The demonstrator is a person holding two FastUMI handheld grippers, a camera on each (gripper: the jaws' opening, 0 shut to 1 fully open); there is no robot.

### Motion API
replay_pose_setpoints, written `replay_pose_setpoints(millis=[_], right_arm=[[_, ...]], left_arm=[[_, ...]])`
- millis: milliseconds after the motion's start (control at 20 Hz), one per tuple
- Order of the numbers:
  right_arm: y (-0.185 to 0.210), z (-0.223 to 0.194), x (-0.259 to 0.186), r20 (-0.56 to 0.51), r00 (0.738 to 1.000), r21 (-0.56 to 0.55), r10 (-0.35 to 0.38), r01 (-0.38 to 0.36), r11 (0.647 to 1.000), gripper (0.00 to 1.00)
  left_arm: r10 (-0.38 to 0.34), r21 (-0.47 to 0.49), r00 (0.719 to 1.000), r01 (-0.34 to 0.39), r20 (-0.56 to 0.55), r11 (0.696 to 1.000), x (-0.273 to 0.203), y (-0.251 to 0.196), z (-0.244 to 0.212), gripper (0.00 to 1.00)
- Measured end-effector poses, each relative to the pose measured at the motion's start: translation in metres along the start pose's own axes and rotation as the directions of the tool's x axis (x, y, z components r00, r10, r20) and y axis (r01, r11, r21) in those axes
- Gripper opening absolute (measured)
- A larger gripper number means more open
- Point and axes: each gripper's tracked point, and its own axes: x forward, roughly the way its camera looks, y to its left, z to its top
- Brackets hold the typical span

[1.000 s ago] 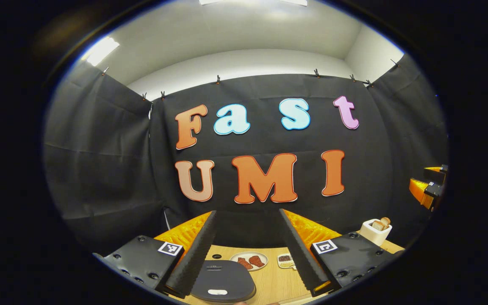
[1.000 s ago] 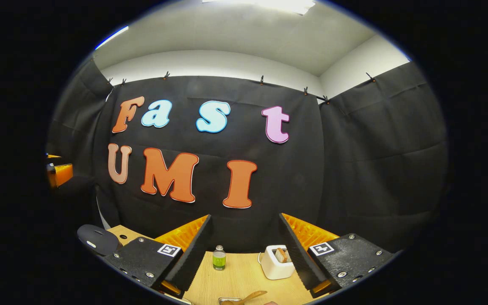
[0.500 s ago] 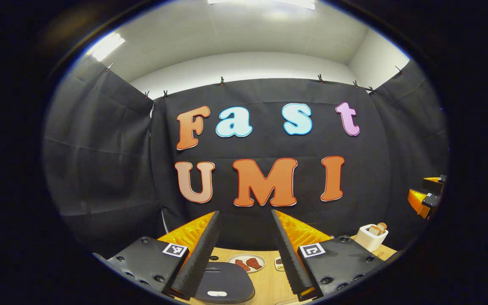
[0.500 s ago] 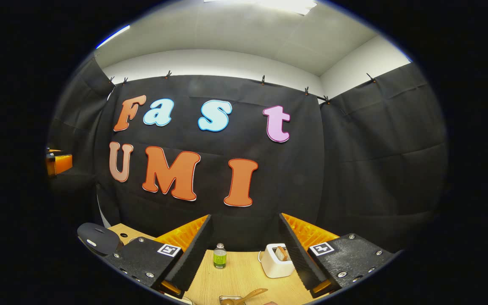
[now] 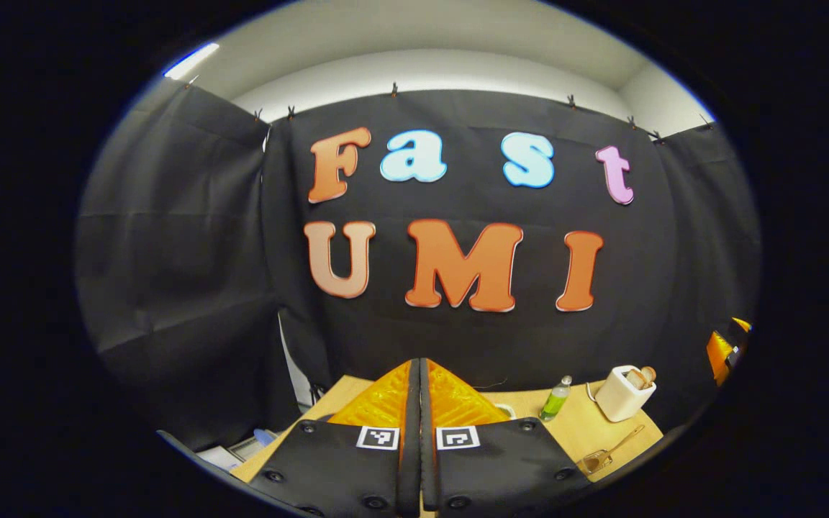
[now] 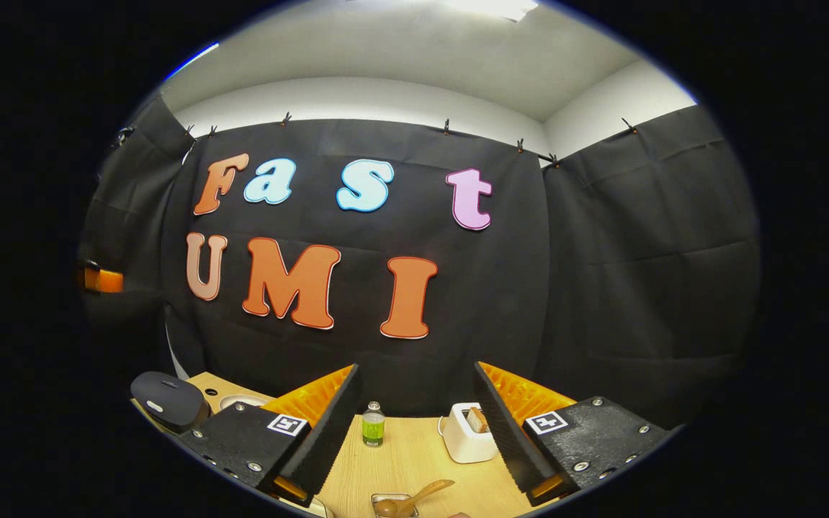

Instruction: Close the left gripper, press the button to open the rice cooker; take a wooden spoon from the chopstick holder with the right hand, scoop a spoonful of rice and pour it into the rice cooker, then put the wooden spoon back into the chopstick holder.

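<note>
The left gripper [image 5: 419, 403] has its fingers pressed together on nothing, above the table [image 5: 573, 424]. The right gripper [image 6: 414, 417] gapes wide and empty; the wooden spoon [image 6: 414, 498] lies between and below its fingers, the rice cooker [image 6: 168, 398] off to its left.

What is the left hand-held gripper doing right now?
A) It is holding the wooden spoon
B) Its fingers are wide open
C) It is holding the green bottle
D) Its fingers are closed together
D: in the left gripper view, the left hand-held gripper has its two fingers pressed together with nothing between them, while the wooden spoon and green bottle sit apart on the table.
</note>
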Motion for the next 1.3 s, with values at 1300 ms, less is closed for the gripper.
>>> replay_pose_setpoints(millis=[1300], right_arm=[[0.001, -0.075, 0.002, -0.137, 0.991, 0.013, 0.003, -0.002, 1.000, 0.94]], left_arm=[[-0.076, -0.192, 0.489, -0.192, -0.869, 0.963, 0.062, 0.073, -0.264, 0.02]])
